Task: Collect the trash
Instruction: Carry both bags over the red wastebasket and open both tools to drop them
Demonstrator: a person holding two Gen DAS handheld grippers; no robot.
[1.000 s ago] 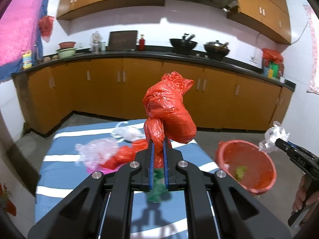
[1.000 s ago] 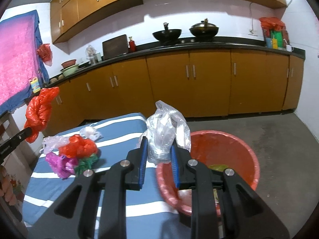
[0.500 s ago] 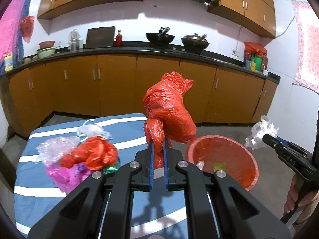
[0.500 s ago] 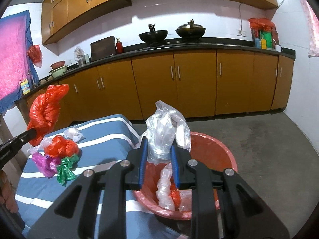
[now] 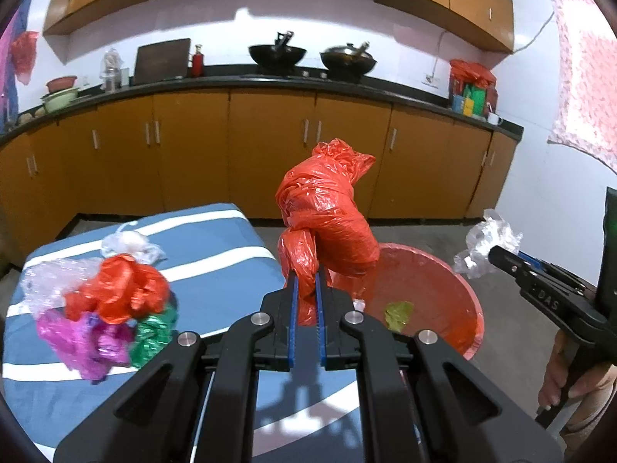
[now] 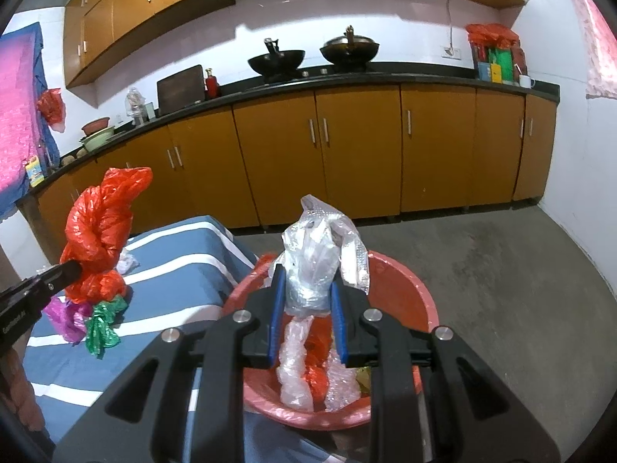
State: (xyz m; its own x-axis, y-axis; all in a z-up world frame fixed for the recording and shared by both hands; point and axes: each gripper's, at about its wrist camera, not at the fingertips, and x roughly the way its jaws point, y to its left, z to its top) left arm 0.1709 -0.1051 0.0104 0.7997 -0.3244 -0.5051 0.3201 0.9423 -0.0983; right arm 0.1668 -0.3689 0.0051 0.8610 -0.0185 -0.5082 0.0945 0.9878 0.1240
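Note:
My left gripper is shut on a knotted red plastic bag, held up beside the table's right edge near the red basin. My right gripper is shut on a crumpled clear plastic bag directly over the red basin, which holds clear wraps, a red bag and a green scrap. In the right wrist view the red bag hangs at the left from the left gripper. A pile of red, pink, green and clear bags lies on the blue striped table.
Brown kitchen cabinets with a black counter, two woks and jars run along the back wall. Grey concrete floor spreads to the right of the basin. A person's hand grips the right tool's handle at the far right.
Both grippers have moved right and slightly down toward the basin. The right gripper's clear bag now hangs over the basin's inside; the red bag has come closer to the basin's rim.

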